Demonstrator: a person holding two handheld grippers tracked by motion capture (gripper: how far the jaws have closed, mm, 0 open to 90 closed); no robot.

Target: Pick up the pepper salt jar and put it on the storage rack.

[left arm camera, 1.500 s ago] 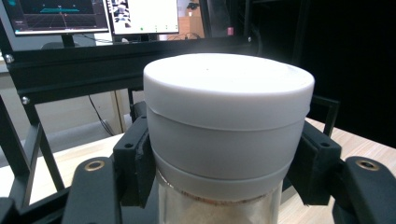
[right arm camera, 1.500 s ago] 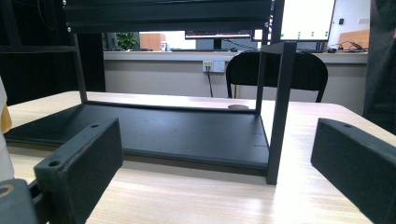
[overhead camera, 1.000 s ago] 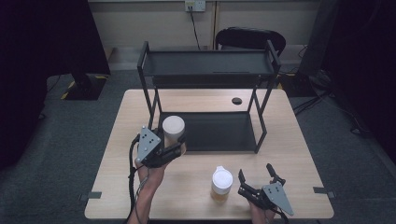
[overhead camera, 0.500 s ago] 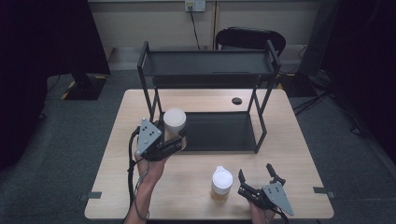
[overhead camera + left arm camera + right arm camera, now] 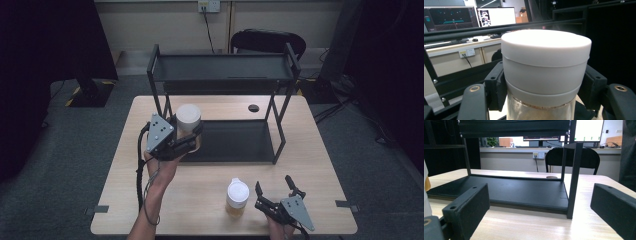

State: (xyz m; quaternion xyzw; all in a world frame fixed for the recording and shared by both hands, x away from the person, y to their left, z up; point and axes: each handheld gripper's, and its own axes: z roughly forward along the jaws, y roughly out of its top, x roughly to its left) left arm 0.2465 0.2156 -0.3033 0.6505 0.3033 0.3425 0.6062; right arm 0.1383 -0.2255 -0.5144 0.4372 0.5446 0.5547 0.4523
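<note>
A clear jar with a white lid (image 5: 188, 116) (image 5: 546, 65) hangs above the table's left half, beside the front left post of the black two-tier shelf (image 5: 227, 75). My left gripper (image 5: 190, 140) is shut on the jar just below its lid, one black pad on each side. A second white-lidded jar (image 5: 237, 195) stands upright on the table near the front edge. Just right of that jar, my right gripper (image 5: 275, 192) (image 5: 537, 207) rests low at the table, open, with nothing between its jaws. It faces the shelf's lower tray (image 5: 506, 190).
The shelf has a lower tray (image 5: 235, 142) and an upper tray, both bare. A small dark disc (image 5: 253, 107) lies on the wooden table (image 5: 310, 165) behind the shelf. A black chair (image 5: 267, 42) stands beyond the table's far edge.
My left gripper has lifted the jar and carried it slightly toward the shelf. The right gripper and the jar beside it have stayed put.
</note>
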